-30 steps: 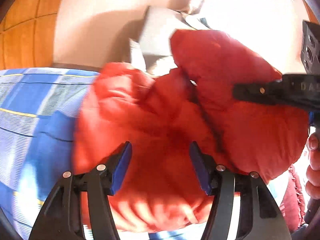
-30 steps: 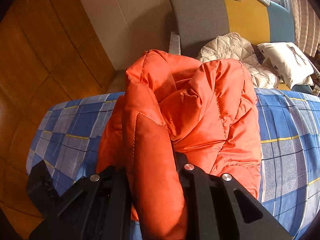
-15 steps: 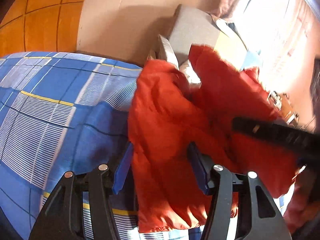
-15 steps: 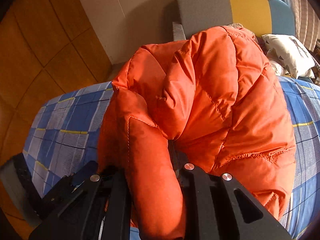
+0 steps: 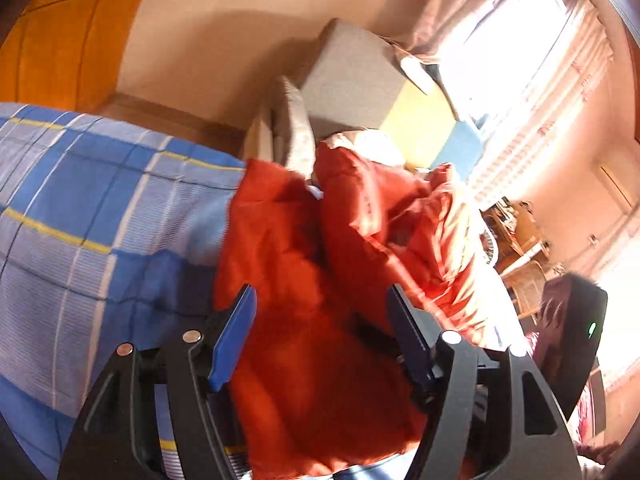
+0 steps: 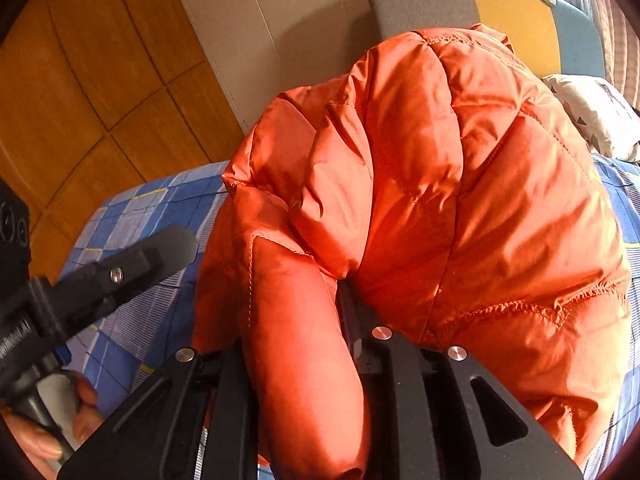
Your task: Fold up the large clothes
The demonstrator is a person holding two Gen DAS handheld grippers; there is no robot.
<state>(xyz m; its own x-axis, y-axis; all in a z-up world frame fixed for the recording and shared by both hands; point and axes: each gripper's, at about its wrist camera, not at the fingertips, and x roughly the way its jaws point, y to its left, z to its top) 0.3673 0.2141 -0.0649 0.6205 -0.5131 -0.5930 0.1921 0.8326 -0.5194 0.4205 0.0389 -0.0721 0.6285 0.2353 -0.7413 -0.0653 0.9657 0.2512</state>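
Observation:
An orange quilted puffer jacket (image 6: 460,184) lies bunched on a blue plaid bedsheet (image 6: 160,208). My right gripper (image 6: 300,320) is shut on a thick fold of the jacket and holds it up off the bed. My left gripper (image 5: 320,320) is open, its blue pads (image 5: 236,332) wide apart, with the jacket (image 5: 312,280) lying between and under them. The left gripper also shows at the left edge of the right wrist view (image 6: 132,264), held in a hand beside the jacket.
A grey, yellow and blue sofa back (image 6: 500,12) stands behind the bed, with a white patterned pillow (image 6: 596,112) at the right. A wooden wardrobe (image 6: 80,80) and a beige wall are at the left. A bright curtained window (image 5: 520,80) is at the far right.
My right gripper has lifted the jacket higher, so its bulk now hides the sofa cushions. My left gripper has swung left and stays open; it has come into the right wrist view.

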